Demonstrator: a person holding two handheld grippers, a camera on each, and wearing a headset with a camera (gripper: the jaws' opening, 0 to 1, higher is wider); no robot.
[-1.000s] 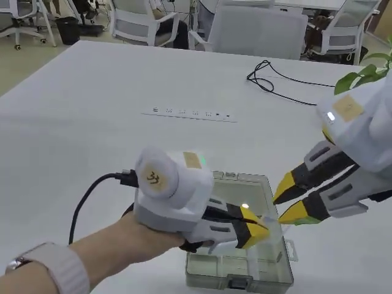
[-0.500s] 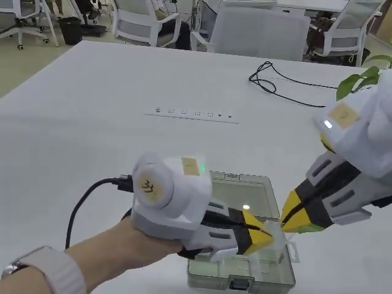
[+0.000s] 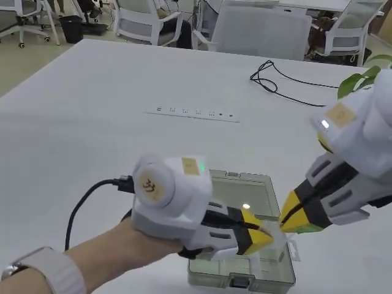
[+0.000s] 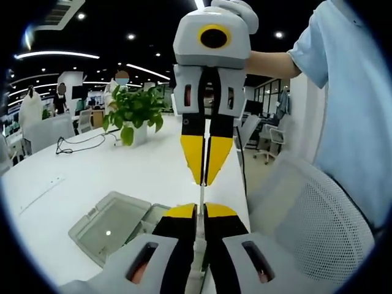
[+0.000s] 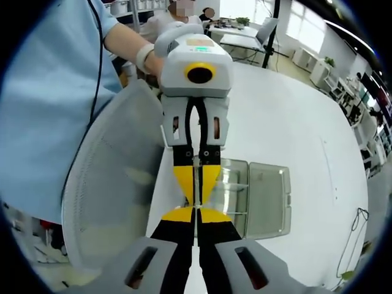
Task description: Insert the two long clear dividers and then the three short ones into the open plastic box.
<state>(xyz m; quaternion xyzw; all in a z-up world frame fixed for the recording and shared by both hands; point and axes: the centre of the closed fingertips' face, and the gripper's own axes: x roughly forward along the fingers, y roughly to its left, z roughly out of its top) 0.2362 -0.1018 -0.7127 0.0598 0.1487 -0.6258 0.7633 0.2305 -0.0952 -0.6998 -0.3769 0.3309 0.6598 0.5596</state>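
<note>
left gripper (image 3: 263,233) and right gripper (image 3: 286,222) meet tip to tip, both clamped on one clear divider (image 3: 275,226); looks like an end each, so it sits level above open box (image 3: 211,269)

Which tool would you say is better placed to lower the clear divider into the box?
Probably left: the left tool grips the divider over the box; the right tool sits nearer its edge.
</note>
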